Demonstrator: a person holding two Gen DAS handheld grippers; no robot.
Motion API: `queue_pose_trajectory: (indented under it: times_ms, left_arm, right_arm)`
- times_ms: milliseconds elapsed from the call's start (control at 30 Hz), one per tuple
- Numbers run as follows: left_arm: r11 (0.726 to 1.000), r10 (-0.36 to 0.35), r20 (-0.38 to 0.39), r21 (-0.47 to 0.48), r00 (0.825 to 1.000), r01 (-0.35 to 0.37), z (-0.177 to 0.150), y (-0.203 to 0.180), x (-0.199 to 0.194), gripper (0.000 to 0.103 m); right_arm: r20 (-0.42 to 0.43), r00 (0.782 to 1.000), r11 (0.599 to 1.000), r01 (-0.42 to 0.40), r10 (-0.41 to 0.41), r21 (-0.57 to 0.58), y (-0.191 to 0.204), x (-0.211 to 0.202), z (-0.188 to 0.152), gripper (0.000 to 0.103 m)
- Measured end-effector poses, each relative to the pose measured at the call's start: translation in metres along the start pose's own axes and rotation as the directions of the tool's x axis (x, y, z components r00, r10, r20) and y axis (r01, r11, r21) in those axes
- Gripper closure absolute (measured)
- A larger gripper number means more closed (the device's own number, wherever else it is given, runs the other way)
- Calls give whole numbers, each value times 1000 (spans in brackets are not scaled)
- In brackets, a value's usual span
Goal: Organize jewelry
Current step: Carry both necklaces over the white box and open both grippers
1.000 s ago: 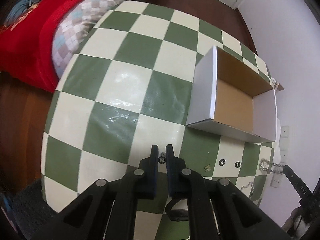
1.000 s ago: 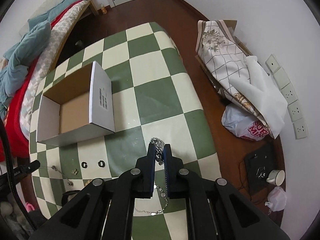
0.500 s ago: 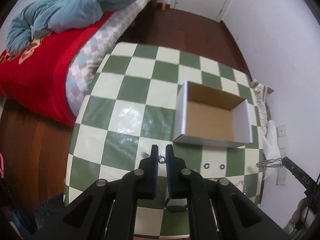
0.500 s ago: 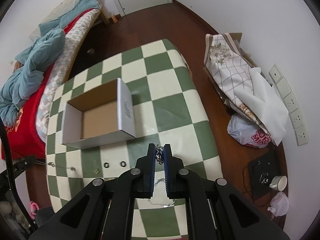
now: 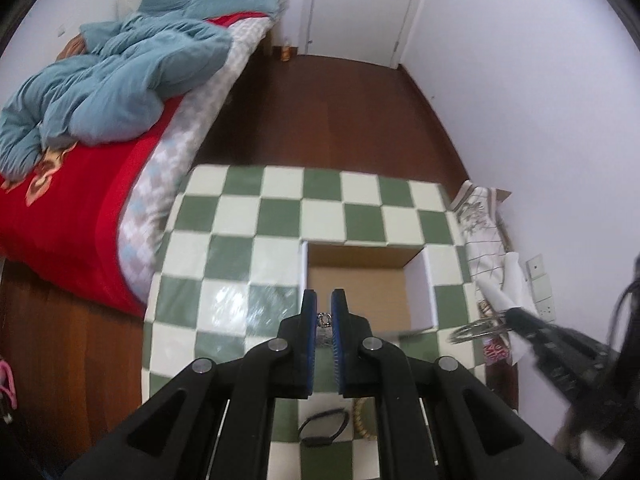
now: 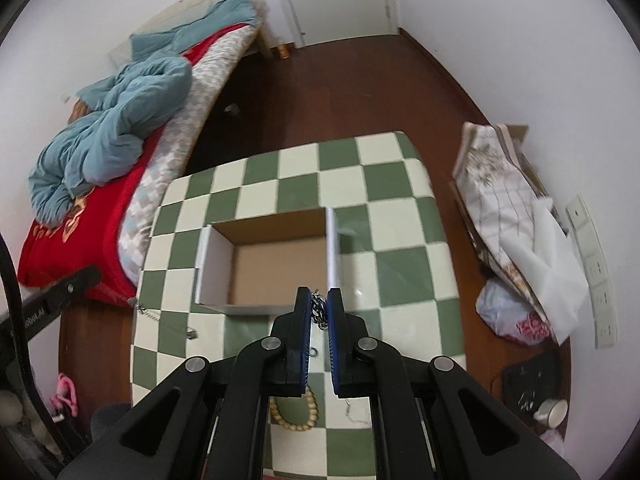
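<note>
An open white cardboard box (image 5: 428, 292) (image 6: 208, 264) stands on the green-and-white checkered table (image 5: 240, 240) (image 6: 400, 264). My left gripper (image 5: 324, 312) is shut on a small silver necklace chain (image 5: 323, 320), held high over the box's near edge. My right gripper (image 6: 319, 308) is shut on a chunky silver chain bracelet (image 6: 318, 309), also above the box's near wall. The bracelet also shows in the left wrist view (image 5: 476, 328). The thin chain hangs from the left gripper in the right wrist view (image 6: 146, 312).
A wooden bead bracelet (image 6: 296, 416) (image 5: 360, 420), a black band (image 5: 322, 432), a small ring (image 6: 313, 352) and a thin chain (image 6: 352, 412) lie on the table's near part. A bed (image 5: 80, 140) stands left, and bags (image 6: 516, 248) lie right on the floor.
Both grippers have risen well above the table with their chains and moved over the box's near edge. The table and box look smaller and more of the room shows.
</note>
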State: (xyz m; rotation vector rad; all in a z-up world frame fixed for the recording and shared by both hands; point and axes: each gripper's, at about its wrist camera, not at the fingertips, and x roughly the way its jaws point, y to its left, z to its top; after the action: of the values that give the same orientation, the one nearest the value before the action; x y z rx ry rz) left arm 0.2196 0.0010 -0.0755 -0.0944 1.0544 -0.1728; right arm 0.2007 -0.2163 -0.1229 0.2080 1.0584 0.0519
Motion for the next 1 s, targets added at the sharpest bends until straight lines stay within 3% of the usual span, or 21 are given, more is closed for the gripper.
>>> queue_pose_trajectory:
  times_ms: [200,500,633,800,833,867,900,933,967,1000]
  left_arm:
    - [998,-55,-48,-2,997,55,27,-12,32,99]
    - [993,-120,-176,-40,977,115,44,-10,110,98]
    - [997,-79,-221,-39,972,72,48,-4,138,97]
    - [998,56,-187,19,981,-54,44,2,148,86]
    - [997,78,-175,22,981,-75,43,5,146,81]
    - [995,96,-156,28,983,-92,42,6,144,69]
    - [992,123,-134,30,983,-120,41,8,141,48]
    - [990,142,-117,24,983,-140,41,11,138,37]
    - [988,157,-90,14,984,-157,39,14,134,22]
    - [984,176,-65,8,982,-176,37,17,129,10]
  right_arm:
    - [-46,999,999,-7,5,-51,20,38,29,95]
    - [-156,987,995,6,-22,-100,24,122,63,95]
    - [-192,981,993,19,-41,-114,20,151,70,95]
    - [-257,964,991,37,-69,-126,18,175,71,94]
    - [-254,964,991,52,-83,-127,17,175,69,91]
    - [-250,963,989,65,-97,-130,18,174,68,73]
    - [-245,963,987,83,-115,-137,18,172,66,60]
    - [-240,962,986,97,-128,-139,19,170,64,35]
    - [-235,962,984,109,-141,-143,20,166,61,17]
    - [-235,960,982,118,-151,-148,21,164,60,11]
